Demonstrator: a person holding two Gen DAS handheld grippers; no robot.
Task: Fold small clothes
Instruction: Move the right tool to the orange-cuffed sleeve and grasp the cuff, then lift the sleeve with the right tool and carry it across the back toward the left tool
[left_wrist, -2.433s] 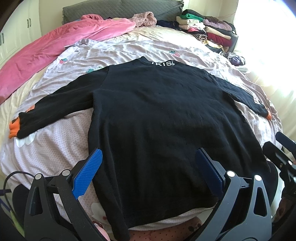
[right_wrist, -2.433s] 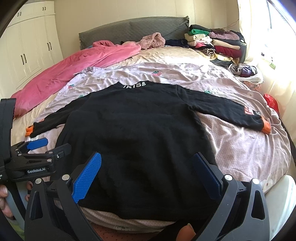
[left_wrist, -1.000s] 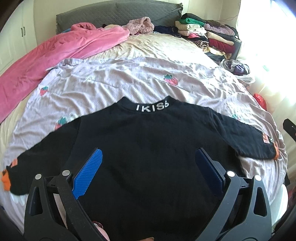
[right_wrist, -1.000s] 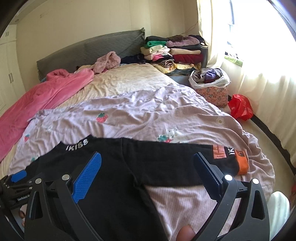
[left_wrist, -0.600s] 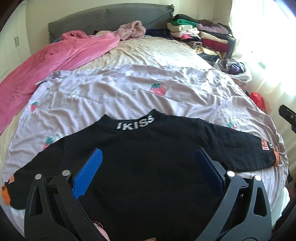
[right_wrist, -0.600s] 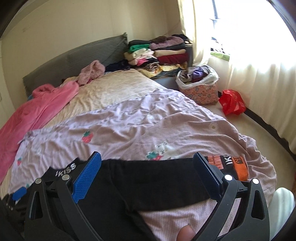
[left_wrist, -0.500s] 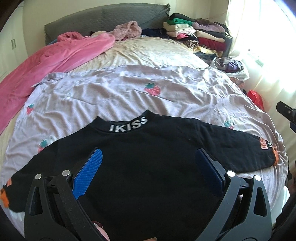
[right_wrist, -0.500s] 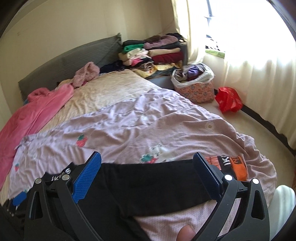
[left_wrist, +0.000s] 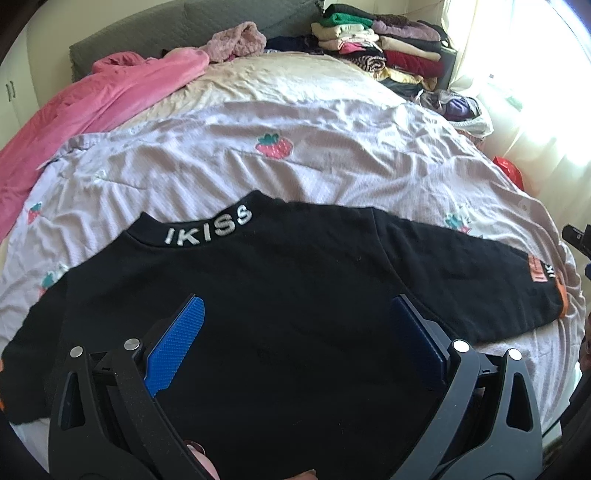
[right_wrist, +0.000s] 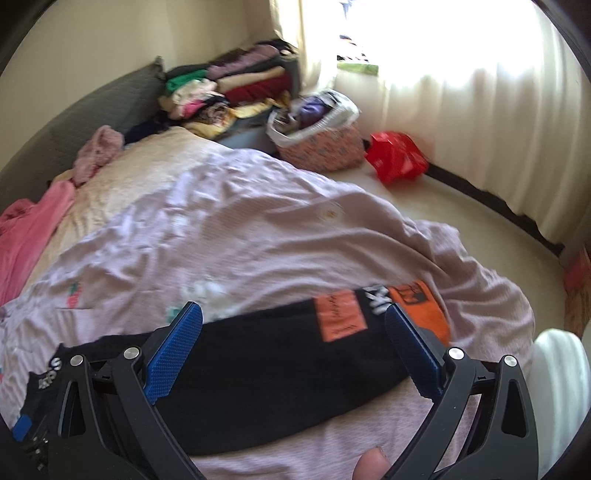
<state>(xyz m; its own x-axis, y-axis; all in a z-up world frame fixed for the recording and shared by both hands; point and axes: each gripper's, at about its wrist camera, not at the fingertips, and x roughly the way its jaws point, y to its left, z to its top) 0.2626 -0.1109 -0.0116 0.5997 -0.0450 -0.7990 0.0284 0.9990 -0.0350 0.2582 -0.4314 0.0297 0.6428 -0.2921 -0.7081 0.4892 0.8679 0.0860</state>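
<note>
Your left gripper (left_wrist: 295, 339) is spread wide with nothing between its blue-padded fingers (left_wrist: 175, 341); it hovers over the chest of the black long-sleeved sweatshirt (left_wrist: 280, 295), which lies flat and face down on the bed. Straight ahead of that gripper sits the sweatshirt's collar with white "IKISS" lettering (left_wrist: 208, 230). To its right, one sleeve stretches out towards the bed's edge and ends in an orange cuff (left_wrist: 561, 301) beside an orange patch.

Your right gripper (right_wrist: 293, 345) is just as wide open and empty. It hangs above that same outstretched sleeve (right_wrist: 280, 354), with the orange rectangular patch (right_wrist: 340, 319) between its fingers and the orange cuff (right_wrist: 421, 306) just behind the right finger. Whether the pads touch the cloth cannot be told. A fingertip (right_wrist: 371, 463) of your hand shows at the bottom edge.

Under the sweatshirt, a wrinkled lilac sheet with strawberry prints (left_wrist: 295, 147) covers the bed. Further ahead and to the left of your left gripper lies a bunched pink blanket (left_wrist: 92, 107), and ahead to the right, by the grey headboard (left_wrist: 177, 33), stands a stack of folded clothes (left_wrist: 376, 48). Beyond your right gripper, on the floor near the white curtain (right_wrist: 480, 122), sit a patterned basket of clothes (right_wrist: 321, 144) and a red plastic bag (right_wrist: 397, 157).
</note>
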